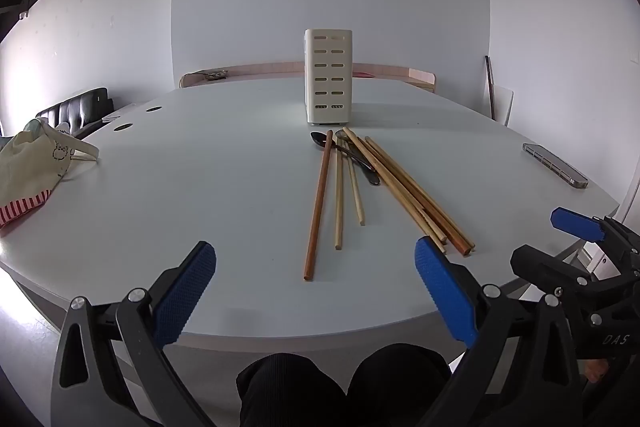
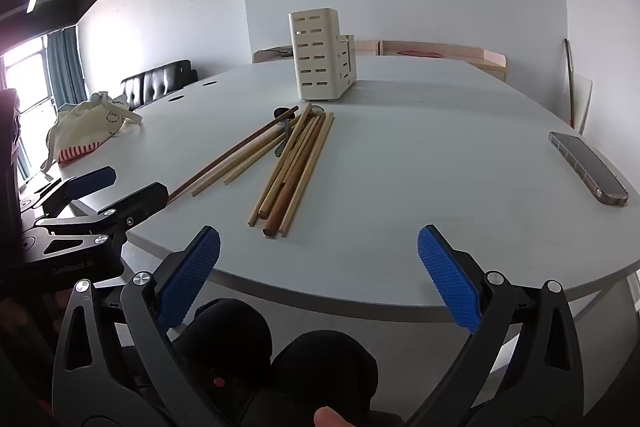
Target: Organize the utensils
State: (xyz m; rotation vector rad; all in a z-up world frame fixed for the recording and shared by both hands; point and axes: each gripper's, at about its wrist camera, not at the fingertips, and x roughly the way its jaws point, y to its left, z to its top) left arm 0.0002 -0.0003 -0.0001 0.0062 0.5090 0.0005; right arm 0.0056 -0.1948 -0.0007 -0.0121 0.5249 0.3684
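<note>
Several wooden chopsticks (image 1: 384,187) lie fanned on the white table (image 1: 200,187), with a dark spoon (image 1: 348,155) under them. Behind them stands a cream slotted utensil holder (image 1: 329,77). My left gripper (image 1: 316,291) is open and empty at the table's near edge, just short of the chopstick ends. In the right wrist view the chopsticks (image 2: 292,163), a dark spoon (image 2: 282,137) and the holder (image 2: 320,55) show too. My right gripper (image 2: 318,279) is open and empty at the near edge, apart from the chopsticks. Each gripper shows in the other's view, the right one (image 1: 576,227) and the left one (image 2: 116,187).
A cloth bag (image 1: 32,163) lies at the table's left side. A phone (image 2: 588,167) lies at the right side. A black sofa (image 2: 160,79) stands beyond the table. My knees (image 1: 340,379) are below the table edge.
</note>
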